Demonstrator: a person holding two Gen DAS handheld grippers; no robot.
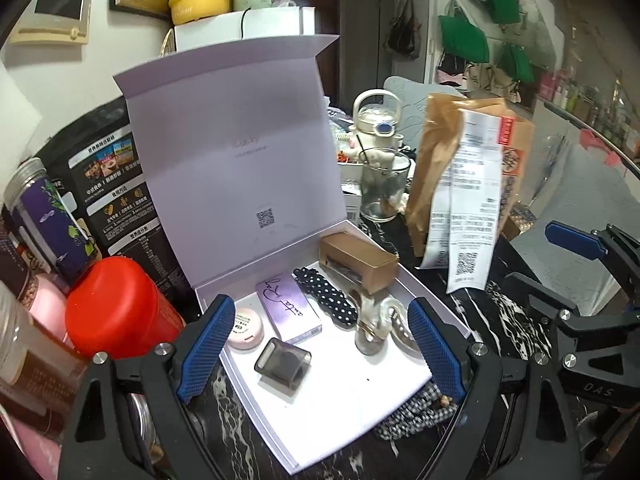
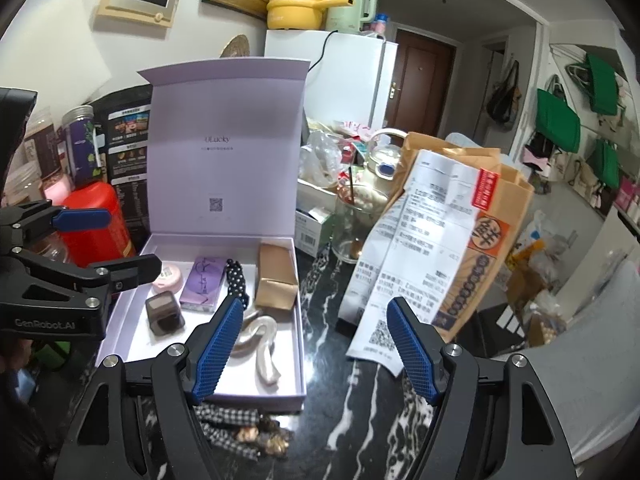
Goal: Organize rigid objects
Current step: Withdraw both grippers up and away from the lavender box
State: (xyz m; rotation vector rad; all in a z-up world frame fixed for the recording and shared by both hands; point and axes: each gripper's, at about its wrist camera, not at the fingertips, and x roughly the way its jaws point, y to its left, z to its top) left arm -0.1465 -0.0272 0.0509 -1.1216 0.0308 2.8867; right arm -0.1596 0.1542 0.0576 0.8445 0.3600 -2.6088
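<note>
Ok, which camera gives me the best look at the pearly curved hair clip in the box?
The right wrist view: the pearly curved hair clip lies almost fully exposed in the near right part of the white box. In the left wrist view the clip is mostly hidden behind the left tongs' right finger and a small glass bottle.

The open box lid (image 2: pixel 224 136) carries the word "ULucky" above a line of print too small to read, with a QR code lower down. The left gripper (image 2: pixel 80 240) body reads "GenRobot.AI" in the right wrist view, and the right gripper (image 1: pixel 576 280) body shows "DAS" in the left wrist view. The receipt (image 2: pixel 416 240) on the paper bag (image 2: pixel 500 216) bears a QR code and blurred print, and the bag's red label and round sign hold characters I cannot make out.
</note>
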